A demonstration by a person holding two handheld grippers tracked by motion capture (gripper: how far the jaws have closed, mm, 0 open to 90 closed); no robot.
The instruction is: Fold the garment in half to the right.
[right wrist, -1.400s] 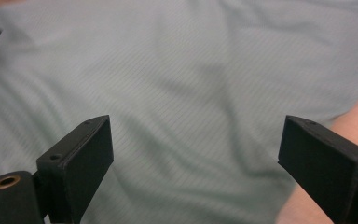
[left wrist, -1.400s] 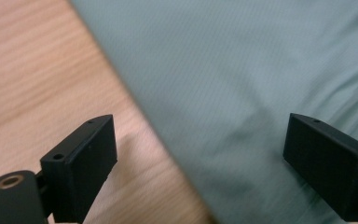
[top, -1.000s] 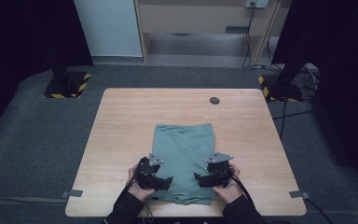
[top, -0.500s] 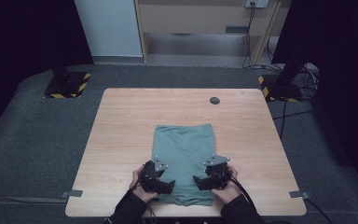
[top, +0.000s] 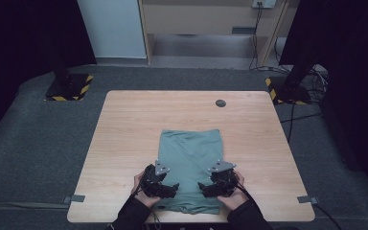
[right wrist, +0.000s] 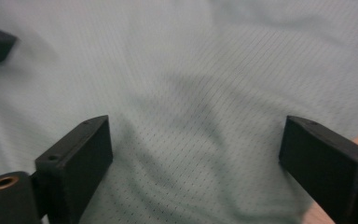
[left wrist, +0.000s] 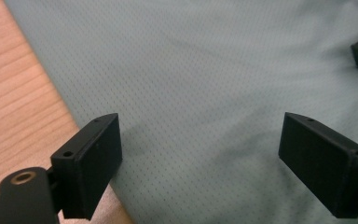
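The left tool (top: 171,188) and the right tool (top: 205,187) sit over the near end of a folded green cloth (top: 190,153) in the high view, both with jaws wide apart and holding nothing. The cloth lies flat on the wooden counter (top: 124,129), near the person's edge. In the left gripper view, the cloth (left wrist: 205,79) spreads under the spread jaws, with counter (left wrist: 14,98) at the left. In the right gripper view, the cloth (right wrist: 191,84) lies under the spread jaws.

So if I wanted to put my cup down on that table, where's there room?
The far strip between the cloth and the small dark disc is bare, and so are the table's left and right sides beside the cloth. The near edge is crowded: both grippers are over the cloth there.
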